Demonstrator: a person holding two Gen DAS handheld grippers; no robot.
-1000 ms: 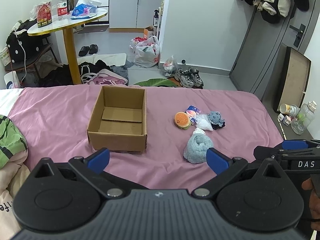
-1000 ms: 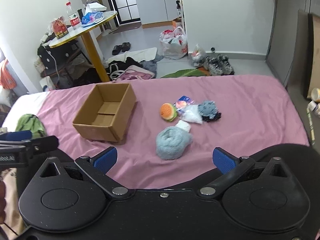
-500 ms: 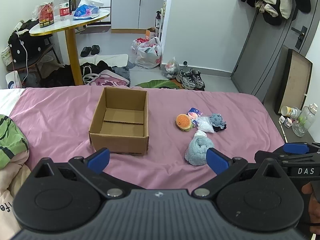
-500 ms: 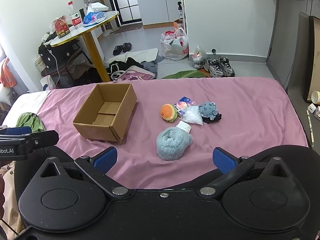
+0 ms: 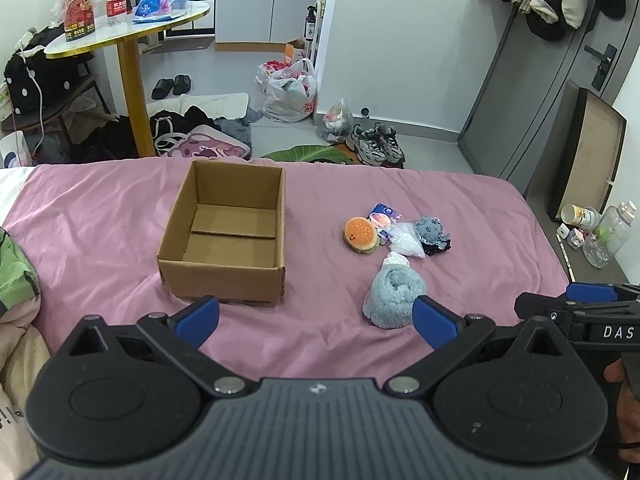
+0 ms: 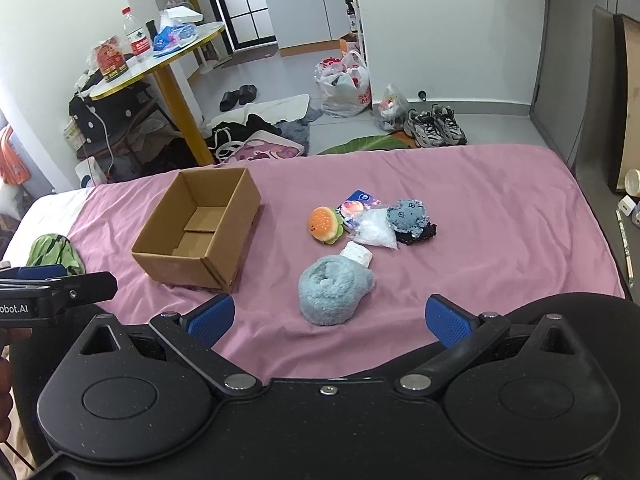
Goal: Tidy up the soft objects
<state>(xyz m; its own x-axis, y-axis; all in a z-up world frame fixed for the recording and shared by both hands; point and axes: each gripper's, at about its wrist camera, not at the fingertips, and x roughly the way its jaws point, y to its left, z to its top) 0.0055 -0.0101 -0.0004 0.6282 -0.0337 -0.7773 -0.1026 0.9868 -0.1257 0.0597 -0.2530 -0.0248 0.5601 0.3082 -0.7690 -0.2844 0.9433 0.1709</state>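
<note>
nothing is packed yet: the cardboard box [image 5: 228,236] sits empty on the left of the pink bedsheet [image 5: 96,216], and both grippers hover at the near edge. the left gripper [image 5: 316,316] and right gripper [image 6: 328,316] each have jaws wide apart, holding nothing. the soft things lie right of the box, the fluffy blue roll [image 6: 332,292] nearest, the burger plush [image 6: 325,224] and grey octopus plush [image 6: 408,214] farther. likely next: reach forward and close on the roll.
</note>
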